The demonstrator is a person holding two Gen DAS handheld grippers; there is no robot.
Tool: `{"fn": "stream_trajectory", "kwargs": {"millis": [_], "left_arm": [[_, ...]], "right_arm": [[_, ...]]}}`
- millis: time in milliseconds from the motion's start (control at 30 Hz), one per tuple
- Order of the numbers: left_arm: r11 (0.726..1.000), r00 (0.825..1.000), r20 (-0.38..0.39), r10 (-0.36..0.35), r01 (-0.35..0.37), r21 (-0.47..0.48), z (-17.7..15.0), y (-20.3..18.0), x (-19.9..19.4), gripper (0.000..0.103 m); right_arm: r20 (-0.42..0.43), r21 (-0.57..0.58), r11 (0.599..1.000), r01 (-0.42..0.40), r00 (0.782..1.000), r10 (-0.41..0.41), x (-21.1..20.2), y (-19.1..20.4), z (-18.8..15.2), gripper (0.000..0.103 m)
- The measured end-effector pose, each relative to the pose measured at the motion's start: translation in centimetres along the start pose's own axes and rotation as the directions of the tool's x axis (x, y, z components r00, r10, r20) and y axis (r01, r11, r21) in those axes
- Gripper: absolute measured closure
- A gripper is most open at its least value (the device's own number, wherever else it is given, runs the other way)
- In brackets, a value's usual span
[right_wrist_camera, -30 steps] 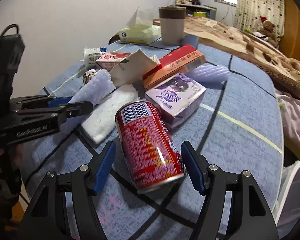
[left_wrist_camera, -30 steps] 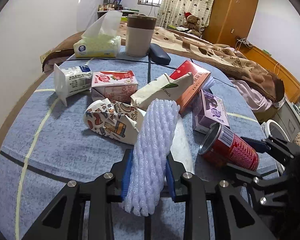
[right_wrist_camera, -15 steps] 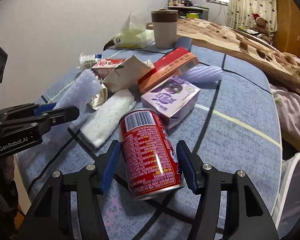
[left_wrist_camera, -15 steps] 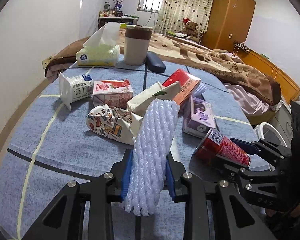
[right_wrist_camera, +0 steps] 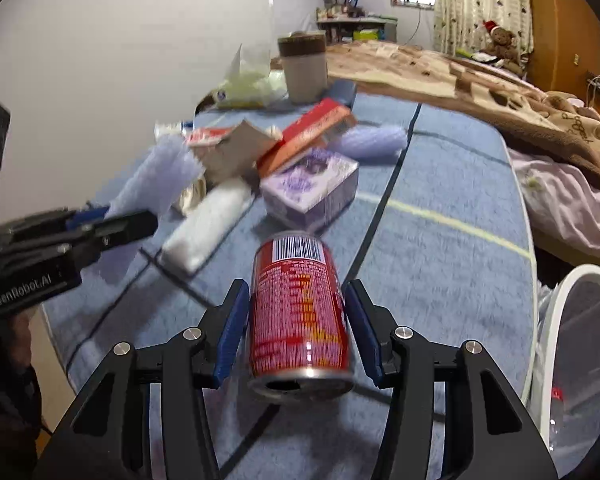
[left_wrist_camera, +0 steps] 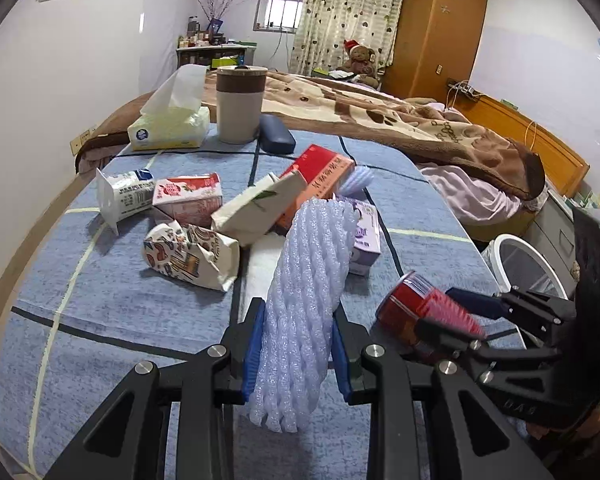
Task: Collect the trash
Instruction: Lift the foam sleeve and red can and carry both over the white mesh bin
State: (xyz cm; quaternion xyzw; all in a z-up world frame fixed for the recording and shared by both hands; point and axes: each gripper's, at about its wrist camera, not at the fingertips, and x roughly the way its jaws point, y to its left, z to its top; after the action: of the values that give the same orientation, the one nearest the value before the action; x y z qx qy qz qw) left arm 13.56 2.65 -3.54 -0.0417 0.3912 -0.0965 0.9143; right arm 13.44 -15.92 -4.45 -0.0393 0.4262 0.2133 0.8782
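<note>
Left tongs (left_wrist_camera: pixel 296 354): clenched on foam net sleeve (left_wrist_camera: pixel 306 300). Right tongs (right_wrist_camera: pixel 298 330): jaws just closing, now grasping red can (right_wrist_camera: pixel 300 312). Ahead of both tongs, cartons (left_wrist_camera: pixel 260 208) and purple box (right_wrist_camera: pixel 310 186) remain on the surface (left_wrist_camera: pixel 100 300); white bin (right_wrist_camera: pixel 580 344) right of right tongs; collection barely begun

Both cameras are sitting just behind their own fingers and looking steeply down and forward over the blue table (left_wrist_camera: pixel 112 308), towards the bed (left_wrist_camera: pixel 380 116) and curtained window at the top of each frame. The left wrist view is looking from close over the pile of cartons in its centre, and it is catching the right gripper (left_wrist_camera: pixel 456 320) at its lower right edge. The right wrist view is looking from further to the right, taking in the same pile at its upper centre, the left gripper (right_wrist_camera: pixel 112 220) at its left edge and the white bin (right_wrist_camera: pixel 556 320) at its lower right, which the left view is also showing at its right.
</note>
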Motion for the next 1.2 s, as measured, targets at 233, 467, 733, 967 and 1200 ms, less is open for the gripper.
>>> {"fn": "stream_trajectory", "kwargs": {"millis": [233, 467, 733, 967, 1200], "left_arm": [[1.0, 1.0, -0.011, -0.001, 0.001, 0.002, -0.3, -0.3, 0.2, 0.072], [1.0, 1.0, -0.014, 0.006, -0.006, 0.002, -0.3, -0.1, 0.1, 0.072], [1.0, 1.0, -0.017, 0.007, -0.007, 0.003, -0.4, -0.1, 0.0, 0.072], [1.0, 1.0, -0.006, -0.001, 0.001, 0.028, -0.3, -1.3, -0.4, 0.072], [0.997, 0.999, 0.029, -0.033, 0.031, 0.074, 0.7, -4.4, -1.3, 0.072]], "right_arm": [[-0.049, -0.027, 1.0, 0.016, 0.999, -0.017, 1.2, 0.7, 1.5, 0.051], [-0.08, -0.045, 0.999, 0.007, 0.997, -0.01, 1.5, 1.0, 1.9, 0.051], [-0.097, -0.032, 0.999, 0.01, 0.995, -0.013, 1.5, 1.0, 1.1, 0.049], [-0.027, 0.022, 1.0, 0.015, 1.0, -0.014, -0.5, 0.1, 0.5, 0.049], [0.071, 0.108, 0.993, 0.04, 0.996, -0.048, -4.6, -2.3, -0.1, 0.049]]}}
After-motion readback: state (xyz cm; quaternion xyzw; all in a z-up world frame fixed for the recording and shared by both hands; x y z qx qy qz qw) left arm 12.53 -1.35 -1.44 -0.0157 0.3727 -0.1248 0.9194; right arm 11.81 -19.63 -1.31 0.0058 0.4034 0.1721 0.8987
